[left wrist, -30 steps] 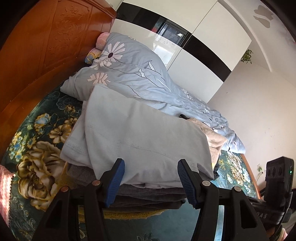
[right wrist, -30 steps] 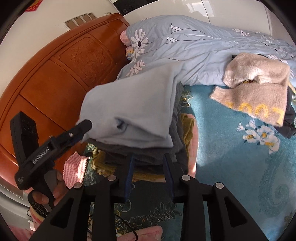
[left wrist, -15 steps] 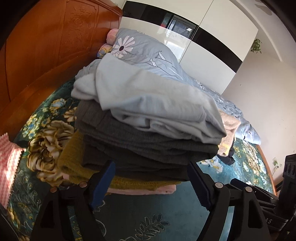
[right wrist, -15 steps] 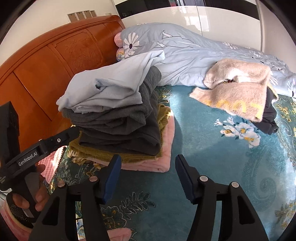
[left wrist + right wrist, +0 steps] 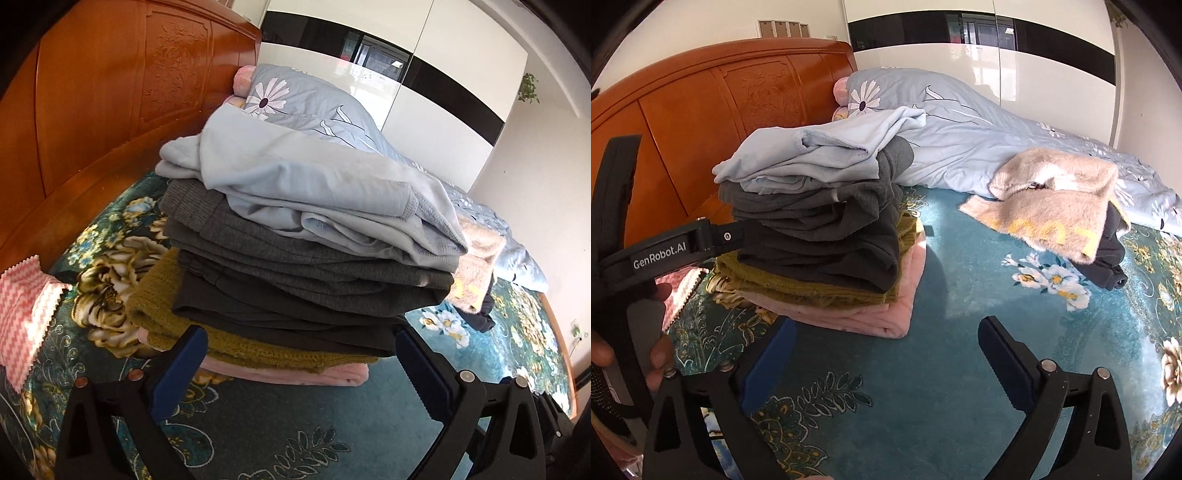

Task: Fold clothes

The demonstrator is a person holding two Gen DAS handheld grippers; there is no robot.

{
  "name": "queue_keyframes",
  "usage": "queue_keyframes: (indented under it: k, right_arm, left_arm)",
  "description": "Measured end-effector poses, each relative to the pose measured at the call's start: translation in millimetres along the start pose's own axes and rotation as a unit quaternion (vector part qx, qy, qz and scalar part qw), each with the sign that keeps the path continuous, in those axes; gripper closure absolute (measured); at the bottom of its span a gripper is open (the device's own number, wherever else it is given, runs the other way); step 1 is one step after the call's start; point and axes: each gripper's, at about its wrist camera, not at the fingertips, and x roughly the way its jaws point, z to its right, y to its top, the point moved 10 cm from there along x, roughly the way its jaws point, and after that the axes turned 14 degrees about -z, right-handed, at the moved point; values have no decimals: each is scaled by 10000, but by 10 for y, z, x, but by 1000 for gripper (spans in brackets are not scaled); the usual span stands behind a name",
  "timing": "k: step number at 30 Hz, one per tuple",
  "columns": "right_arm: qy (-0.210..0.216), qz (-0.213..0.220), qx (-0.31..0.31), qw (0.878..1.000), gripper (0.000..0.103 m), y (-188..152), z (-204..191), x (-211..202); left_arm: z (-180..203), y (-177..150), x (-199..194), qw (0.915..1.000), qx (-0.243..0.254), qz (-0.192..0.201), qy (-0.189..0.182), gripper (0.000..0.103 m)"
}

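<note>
Left tongs (image 5: 299,363): spread wide and empty, held low over the bed cover; the foot of the stack is seen between and just beyond the blue fingers (image 5: 181,365).
Right tongs (image 5: 886,354): spread wide and empty, held back from the stack, with only bed cover between them.
Stack of folded clothes (image 5: 827,229): seen ahead and left of the right tongs, resting on the bed; a pale blue top (image 5: 314,192) is laid uppermost, dark grey garments (image 5: 303,280) under it, then an olive knit (image 5: 236,347), with a pink piece (image 5: 871,314) at the bottom.
Unfolded clothes: a beige fluffy sweater (image 5: 1056,210) is draped over a dark garment (image 5: 1108,258), ahead and right of the right tongs, well apart from the stack.
Bed cover (image 5: 945,369): teal with flowers.
Duvet (image 5: 967,140): pale blue with daisies, bunched beyond the stack.
Headboard (image 5: 110,110): carved orange wood, left of the stack.
Pink zigzag cloth (image 5: 26,317): far left of the left tongs.
Hand (image 5: 635,343): wrapped around the left tool's handle.
</note>
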Motion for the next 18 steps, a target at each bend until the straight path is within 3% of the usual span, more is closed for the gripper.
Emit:
queue_keyframes:
  k: [5, 18]
  right_arm:
    - [-69, 204, 103, 9997, 0, 7, 76, -87]
    - [-596, 336, -59, 9976, 0, 9, 96, -164]
  left_arm:
    - [-14, -16, 6, 9999, 32, -40, 124, 0]
    - [-30, -61, 3, 9997, 114, 11, -209, 0]
